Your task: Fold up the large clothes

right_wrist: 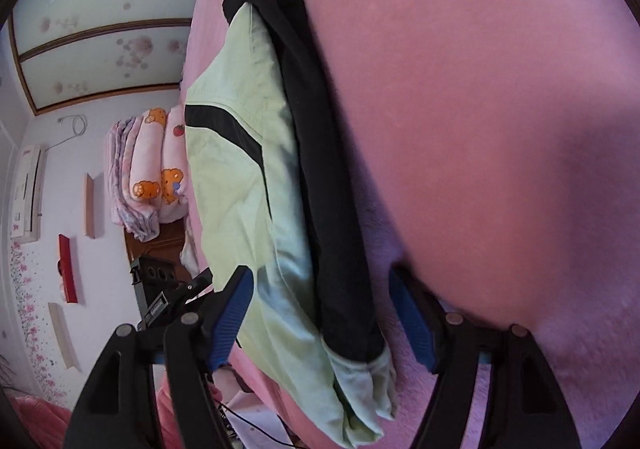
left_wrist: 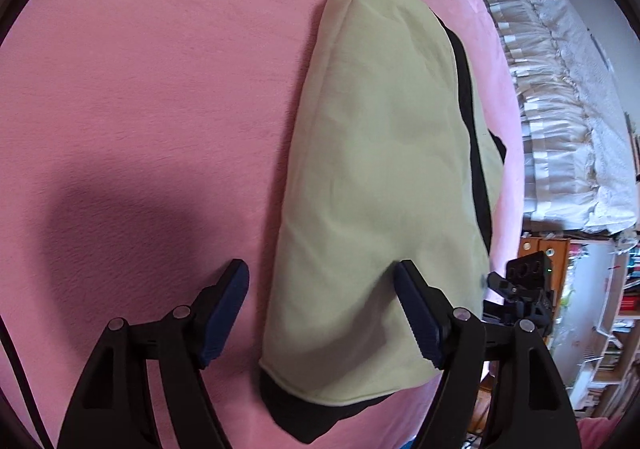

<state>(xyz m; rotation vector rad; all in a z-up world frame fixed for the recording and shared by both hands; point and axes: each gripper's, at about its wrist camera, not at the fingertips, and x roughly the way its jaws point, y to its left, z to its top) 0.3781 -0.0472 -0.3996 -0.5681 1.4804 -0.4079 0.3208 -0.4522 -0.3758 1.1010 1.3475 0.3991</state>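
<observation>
A light green garment with black panels lies folded in a long strip on the pink bed cover. My left gripper hovers over its near end, jaws open, the pads clear of the cloth. In the right wrist view the same garment runs away from me, its black part along the right side. My right gripper is open and straddles the strip's near end without pressing on it. Each view shows the other gripper at the bed's edge: the right one and the left one.
The pink bed cover stretches wide beside the garment. White lace drapery and shelves lie beyond the bed. A stack of folded quilts, wardrobe doors and a wall air conditioner show on the other side.
</observation>
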